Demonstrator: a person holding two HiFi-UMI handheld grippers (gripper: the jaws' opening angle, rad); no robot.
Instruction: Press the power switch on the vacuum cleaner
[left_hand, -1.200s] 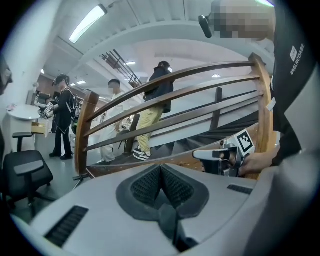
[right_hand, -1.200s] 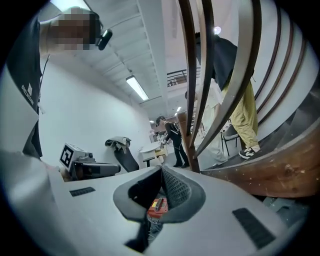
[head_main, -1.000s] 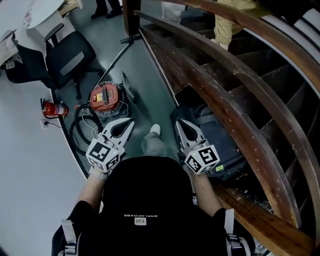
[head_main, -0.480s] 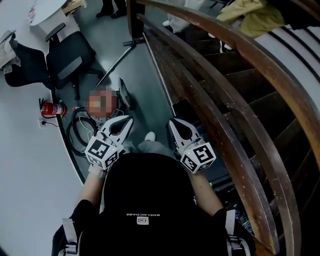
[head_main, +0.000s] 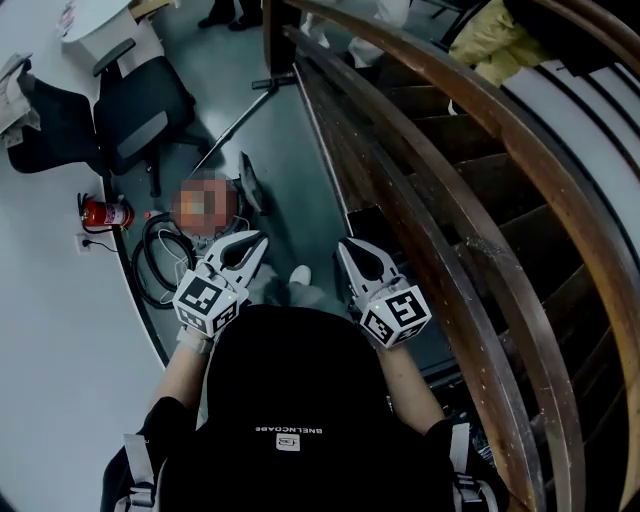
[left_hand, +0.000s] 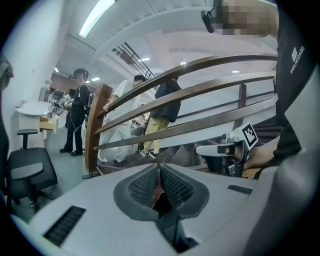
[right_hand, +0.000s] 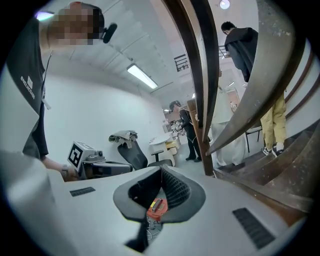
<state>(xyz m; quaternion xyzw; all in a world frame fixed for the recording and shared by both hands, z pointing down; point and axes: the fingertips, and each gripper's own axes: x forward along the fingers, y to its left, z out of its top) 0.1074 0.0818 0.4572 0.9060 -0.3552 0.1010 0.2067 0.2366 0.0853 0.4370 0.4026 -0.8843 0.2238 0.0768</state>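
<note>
Two grippers, each with jaws together and holding nothing: left gripper and right gripper, held side by side before the person's chest, tips pointing forward.

One vacuum cleaner, red-topped, standing on the grey floor beside a coiled black hose, near a fire extinguisher.

Position relative to the claws: ahead, lower and to the left; the left gripper is nearer.

Power switch: too small to single out. The approach is judged to be downward and forward-left.
</note>
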